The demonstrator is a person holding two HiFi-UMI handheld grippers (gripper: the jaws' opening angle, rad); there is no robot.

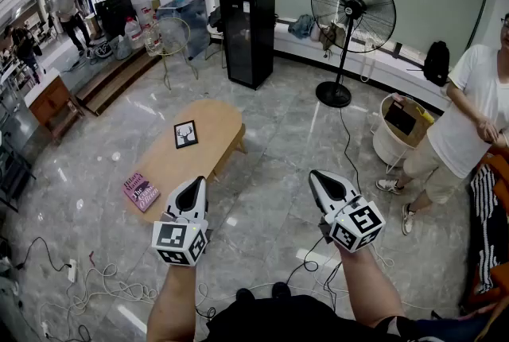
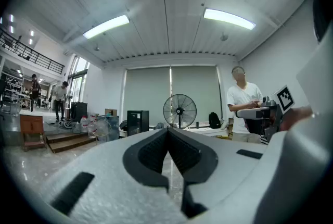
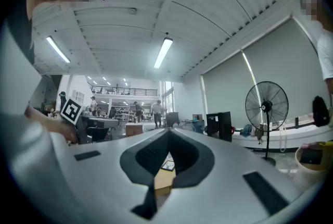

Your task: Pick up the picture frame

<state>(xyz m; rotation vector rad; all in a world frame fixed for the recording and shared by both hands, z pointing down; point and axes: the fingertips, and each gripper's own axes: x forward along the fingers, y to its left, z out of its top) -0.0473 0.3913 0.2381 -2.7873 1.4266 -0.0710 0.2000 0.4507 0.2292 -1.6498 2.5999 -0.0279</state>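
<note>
The picture frame (image 1: pixel 185 134), black with a white mat, lies flat in the middle of a low wooden table (image 1: pixel 215 122) in the head view. Both grippers hang level over the floor, short of the table. My left gripper (image 1: pixel 195 182) is just off the table's near end, with its jaws shut and nothing between them. My right gripper (image 1: pixel 316 175) is further right over bare floor, also shut and empty. In the right gripper view, the picture frame (image 3: pixel 167 166) and the table (image 3: pixel 163 181) show through the gap under the shut jaws (image 3: pixel 169 132). The left gripper view looks past its shut jaws (image 2: pixel 167 129) across the room.
A pink book (image 1: pixel 141 191) lies on the table's near end. A standing fan (image 1: pixel 352 10) and a black cabinet (image 1: pixel 247 34) stand beyond. A person (image 1: pixel 465 118) stands at right by a white bin (image 1: pixel 398 130). Cables (image 1: pixel 103 285) trail across the floor at lower left.
</note>
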